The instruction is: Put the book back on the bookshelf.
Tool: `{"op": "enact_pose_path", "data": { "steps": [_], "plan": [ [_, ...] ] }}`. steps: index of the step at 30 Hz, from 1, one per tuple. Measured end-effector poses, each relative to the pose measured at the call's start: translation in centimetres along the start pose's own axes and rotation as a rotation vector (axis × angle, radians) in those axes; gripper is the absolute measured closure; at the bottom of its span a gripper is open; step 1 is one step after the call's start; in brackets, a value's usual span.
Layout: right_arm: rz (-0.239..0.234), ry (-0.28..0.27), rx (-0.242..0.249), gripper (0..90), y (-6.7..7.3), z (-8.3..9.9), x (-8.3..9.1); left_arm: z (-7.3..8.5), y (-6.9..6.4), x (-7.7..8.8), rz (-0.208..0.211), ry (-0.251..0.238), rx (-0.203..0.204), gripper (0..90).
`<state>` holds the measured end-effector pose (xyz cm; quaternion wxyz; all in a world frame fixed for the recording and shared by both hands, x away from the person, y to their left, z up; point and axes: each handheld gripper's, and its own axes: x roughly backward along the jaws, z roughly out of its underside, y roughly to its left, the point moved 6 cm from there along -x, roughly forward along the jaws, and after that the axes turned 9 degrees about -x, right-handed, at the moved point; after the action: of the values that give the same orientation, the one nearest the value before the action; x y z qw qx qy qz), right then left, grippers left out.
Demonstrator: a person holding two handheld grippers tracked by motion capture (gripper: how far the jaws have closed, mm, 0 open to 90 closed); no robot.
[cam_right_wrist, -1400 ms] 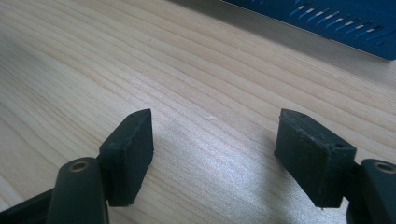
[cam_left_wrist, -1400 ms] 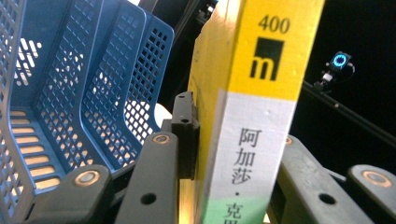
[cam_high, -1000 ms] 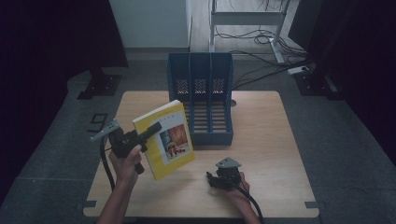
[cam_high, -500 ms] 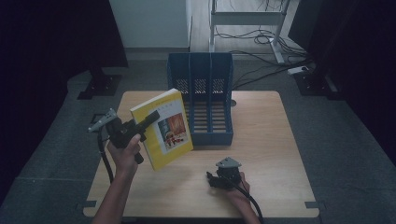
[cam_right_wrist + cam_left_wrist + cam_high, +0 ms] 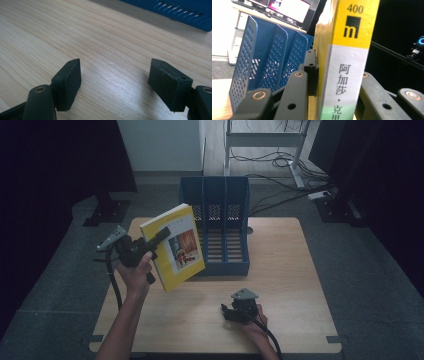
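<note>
1. Pale wood with a fine straight grain makes up the worktop (image 5: 280,270), which is seen from the high view standing on a grey floor (image 5: 370,270).
2. Darkness is met to either side of the room, while a white wall (image 5: 160,142) and a light desk frame (image 5: 265,140) with trailing cables (image 5: 280,170) are seen at the back.
3. A blue file rack (image 5: 220,227) with three slotted compartments is set on the far middle of the worktop.
4. A yellow book (image 5: 175,247) is held tilted above the worktop, just in front of the rack's left side, clear of the wood.
5. The left tongs (image 5: 150,245) are clamped on the book's spine edge; in the left gripper view a pad (image 5: 311,72) is pressed flat against the cover.
6. On the spine (image 5: 348,62) "400" and a black square with a letter "m" can be read, and below them Chinese characters are printed on a white band.
7. The right tongs (image 5: 115,77) are held apart with nothing between them, low over bare wood near the front edge of the worktop.
</note>
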<state>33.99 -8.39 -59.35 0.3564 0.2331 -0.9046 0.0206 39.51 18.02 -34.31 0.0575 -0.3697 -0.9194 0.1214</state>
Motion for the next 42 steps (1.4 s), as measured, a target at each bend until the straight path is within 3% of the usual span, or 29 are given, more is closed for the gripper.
{"op": "enact_pose_path", "data": {
  "steps": [9,13,20,30,42],
  "plan": [
    [0.000,0.000,-0.001,25.7,0.0,0.0,0.0,-0.2,0.9,-1.0,-0.031,0.005,0.004,73.9],
    [0.000,0.000,0.000,25.7,0.0,0.0,0.0,-0.2,1.4,-1.4,-0.073,0.002,0.013,74.1],
    [0.002,0.000,-0.001,25.7,0.0,0.0,0.0,-0.5,2.3,-2.2,-0.106,0.019,0.000,73.9],
    [0.002,-0.002,-0.001,25.7,0.0,0.0,0.0,-0.7,2.8,-3.7,-0.135,0.009,-0.011,73.9],
    [0.003,-0.003,-0.002,25.7,0.0,0.0,0.0,-0.1,3.4,-5.2,-0.150,0.040,-0.010,73.9]
  ]
}}
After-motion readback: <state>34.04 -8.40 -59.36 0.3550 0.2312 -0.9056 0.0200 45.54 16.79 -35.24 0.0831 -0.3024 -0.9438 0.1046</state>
